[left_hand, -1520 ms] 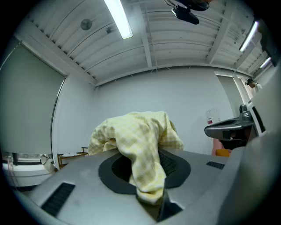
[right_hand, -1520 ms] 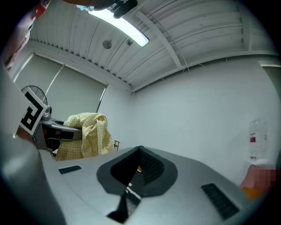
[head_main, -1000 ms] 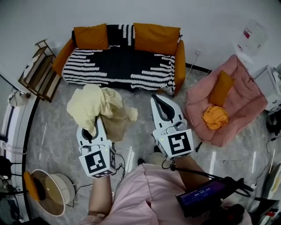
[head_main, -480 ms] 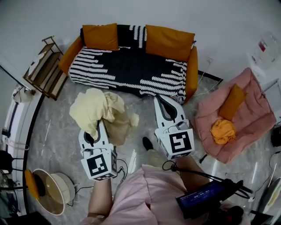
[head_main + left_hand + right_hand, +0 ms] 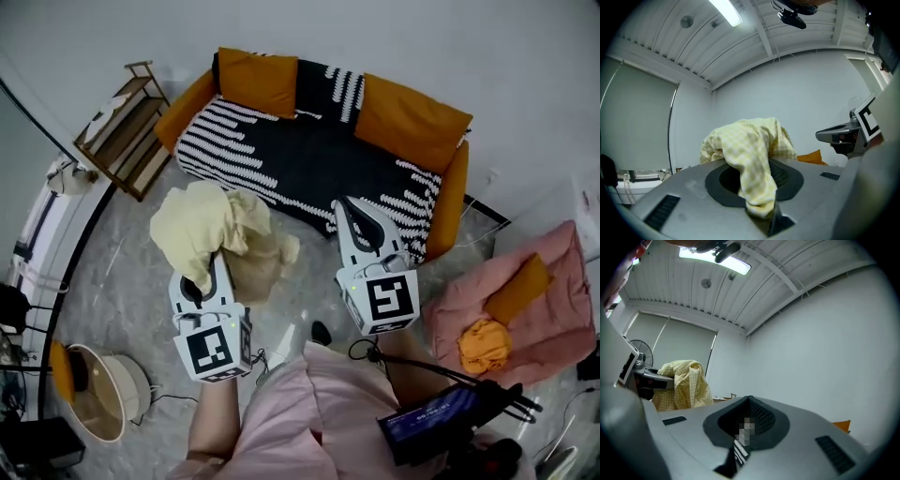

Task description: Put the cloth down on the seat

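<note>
Cloth (image 5: 208, 230), pale yellow check and all bunched up, hangs off the left claw (image 5: 210, 264). We've got it over the grey floor (image 5: 122, 281), just short of the sofa's front-left corner. It's not on the seat (image 5: 309, 169) yet.

Left gripper view is plain enough: jaws narrow & clamped on a fold of the cloth, w/ the rest mounded over the top of the claw and spilling down both sides. Head view buries the pinch point under fabric, so how much of the cloth sits between the pads we can't tell.

Right claw (image 5: 353, 206) has its jaws together w/ nothing in them. It's held level beside the left one, a bit further fwd, and its tip shows against the front edge of the sofa (image 5: 450, 202). Right gripper view confirms the pads meet at the tip.

The sofa is orange, its seat under a black & white striped throw (image 5: 230, 145). Two orange cushions (image 5: 258, 82) stand against the back.

Off to the right we see a pink armchair (image 5: 548, 314) w/ an orange bundle (image 5: 483, 345) lying on it. A wooden shelf unit (image 5: 117, 131) stands left of the sofa, close to its arm.
</note>
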Tool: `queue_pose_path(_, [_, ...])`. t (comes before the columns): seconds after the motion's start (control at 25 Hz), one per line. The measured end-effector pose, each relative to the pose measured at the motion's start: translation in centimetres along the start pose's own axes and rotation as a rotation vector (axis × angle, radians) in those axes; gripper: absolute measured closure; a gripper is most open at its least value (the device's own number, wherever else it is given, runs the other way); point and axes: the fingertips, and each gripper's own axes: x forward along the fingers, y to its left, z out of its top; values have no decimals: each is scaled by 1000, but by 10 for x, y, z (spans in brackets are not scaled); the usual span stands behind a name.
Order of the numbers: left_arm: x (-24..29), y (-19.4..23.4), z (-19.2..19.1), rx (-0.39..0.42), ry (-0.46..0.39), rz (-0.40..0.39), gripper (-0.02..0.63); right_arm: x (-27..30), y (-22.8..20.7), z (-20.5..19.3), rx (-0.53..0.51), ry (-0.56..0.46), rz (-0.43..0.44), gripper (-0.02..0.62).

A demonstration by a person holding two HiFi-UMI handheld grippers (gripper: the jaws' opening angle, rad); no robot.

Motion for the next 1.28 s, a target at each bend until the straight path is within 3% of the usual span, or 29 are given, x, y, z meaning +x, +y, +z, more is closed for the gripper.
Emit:
queue_pose_path(0.32, [54,31,-12,-20,52,110,509,76,-19,-9,0,8,72,595])
queue_pose_path(0.6, [93,53,-42,-36,84,128,509,129,-11,-32,-2,37,101,594])
queue_pose_path(0.88, [176,105,-64,-41,101,98,509,224,-3,-45,-18,71,77,594])
queue_pose_path(1.28, [311,194,-67,-48,71,-5,509,363,6,-32,-44,75,-41,594])
